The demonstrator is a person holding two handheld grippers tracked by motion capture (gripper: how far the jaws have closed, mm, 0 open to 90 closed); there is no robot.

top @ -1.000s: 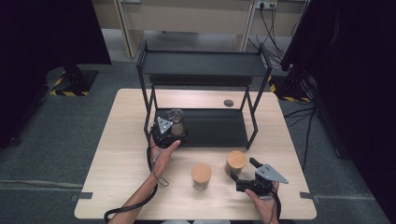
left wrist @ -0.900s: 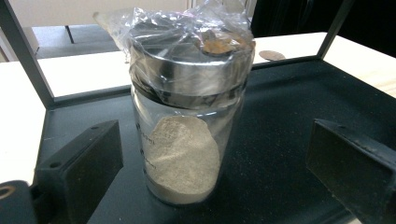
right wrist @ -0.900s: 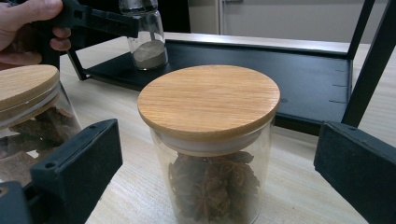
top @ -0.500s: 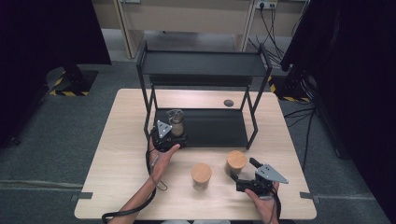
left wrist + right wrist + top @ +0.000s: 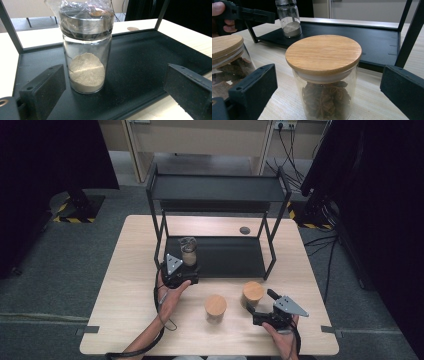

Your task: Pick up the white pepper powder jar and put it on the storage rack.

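Standing on the black lower shelf of the metal rack, near its front left corner, the glass shaker jar holds pale powder in its lower part and wears a metal cap wrapped in clear plastic film. In the left gripper view the left gripper has its jaws spread wide, one on each side of the jar's base, and neither touches the glass; the jar sits nearer the jaw at the left of that view. From the high view the left gripper rests at the front edge of the shelf, just behind the jar, with the person's left hand wrapped around it. The right gripper is also spread open, its jaws flanking a glass jar with a wooden lid that contains star anise; the jaws stand clear of it on both sides. That jar sits on the wooden table in front of the rack, and a second wooden-lidded jar stands just beside it on the left. A small dark round disc lies on the table behind the shelf
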